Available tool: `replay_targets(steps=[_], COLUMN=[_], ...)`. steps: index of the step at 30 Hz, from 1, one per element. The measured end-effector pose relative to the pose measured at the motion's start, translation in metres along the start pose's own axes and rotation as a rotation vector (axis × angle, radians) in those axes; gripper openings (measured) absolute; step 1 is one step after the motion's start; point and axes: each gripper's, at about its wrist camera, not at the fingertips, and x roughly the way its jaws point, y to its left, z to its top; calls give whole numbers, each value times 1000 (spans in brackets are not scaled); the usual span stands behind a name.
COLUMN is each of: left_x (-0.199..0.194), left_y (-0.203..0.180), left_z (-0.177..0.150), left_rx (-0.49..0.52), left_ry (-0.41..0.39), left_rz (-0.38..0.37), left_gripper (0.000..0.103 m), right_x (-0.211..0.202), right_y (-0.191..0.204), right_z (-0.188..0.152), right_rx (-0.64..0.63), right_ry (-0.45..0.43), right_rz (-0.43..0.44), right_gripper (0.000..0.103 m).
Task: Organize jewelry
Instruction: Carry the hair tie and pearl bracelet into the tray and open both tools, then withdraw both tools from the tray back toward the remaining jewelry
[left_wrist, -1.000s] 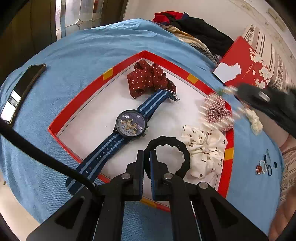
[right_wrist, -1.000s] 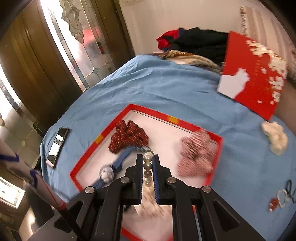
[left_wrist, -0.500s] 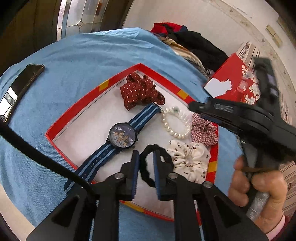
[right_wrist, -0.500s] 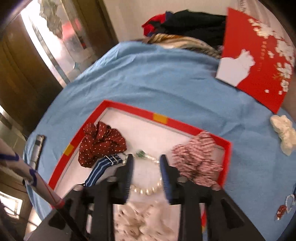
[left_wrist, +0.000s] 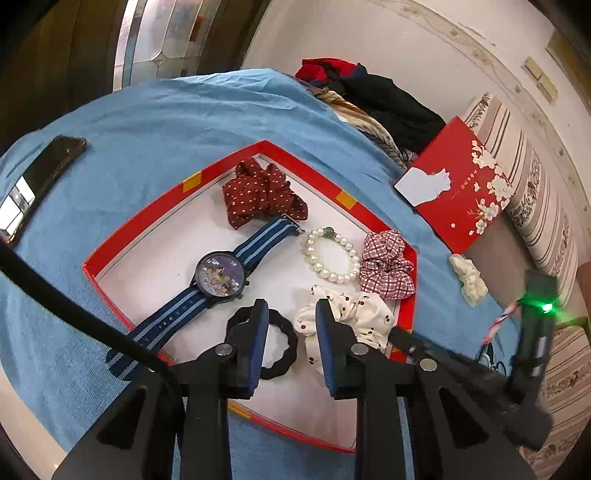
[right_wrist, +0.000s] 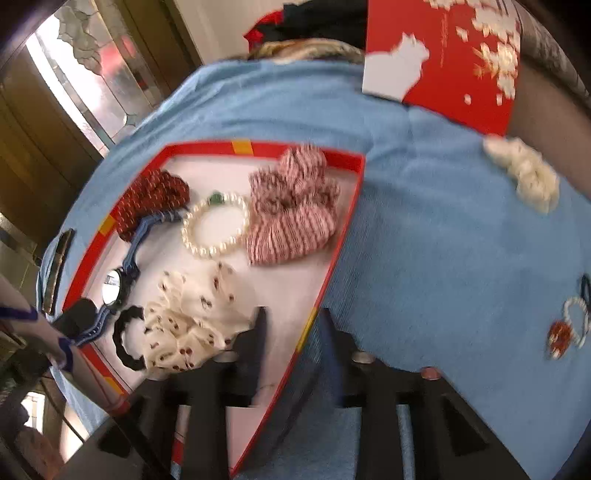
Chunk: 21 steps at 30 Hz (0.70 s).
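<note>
Blue cloth covers the worktop (left_wrist: 155, 122), and on it lies the red-rimmed tray (left_wrist: 147, 206), the landmark for all positions below. Left of the tray: a dark phone (left_wrist: 40, 177). Inside the tray, left to right: blue-strapped watch (left_wrist: 220, 275), its long axis running from the near-left rim toward the far corner; black wavy hair tie (left_wrist: 284, 343); red dotted scrunchie (left_wrist: 258, 195); pearl bracelet (left_wrist: 330, 254); white spotted scrunchie (left_wrist: 354, 314); checked scrunchie (left_wrist: 388, 266). The left gripper (left_wrist: 290, 339) hangs over the tray's near side. Its jaws have just been opening and stand narrowly apart, with the hair tie lying flat on the tray floor below, released. The right gripper (right_wrist: 291, 350) straddles the tray's right rim, jaws just closing, partly apart, nothing between them. Right of the tray, on the cloth: a cream hair clip (right_wrist: 524, 173) and a small red-and-white trinket (right_wrist: 569, 328). These presumably remain to be gathered, and the right gripper is the nearer.
</note>
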Motion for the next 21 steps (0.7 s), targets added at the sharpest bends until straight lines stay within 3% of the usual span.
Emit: replay_targets(steps=[1, 3, 14, 18, 21], left_x=[1, 1, 3, 1, 0], left_y=[-2, -4, -12, -27, -42], left_z=[0, 0, 2, -4, -10], left_rx=[9, 21, 90, 168, 236], left_ry=[-3, -7, -8, -33, -46], left_rz=[7, 20, 48, 79, 96], left_gripper=[24, 24, 28, 35, 38], right_x=[1, 0, -13, -46, -67], right_y=[-1, -5, -9, -20, -34], right_z=[-2, -4, -24, -39, -59], right_rx=[9, 37, 54, 37, 2], right_ry=[3, -3, -17, -92, -115], right_rz=[-16, -2, 34, 7, -45], right_gripper=[12, 11, 14, 37, 39])
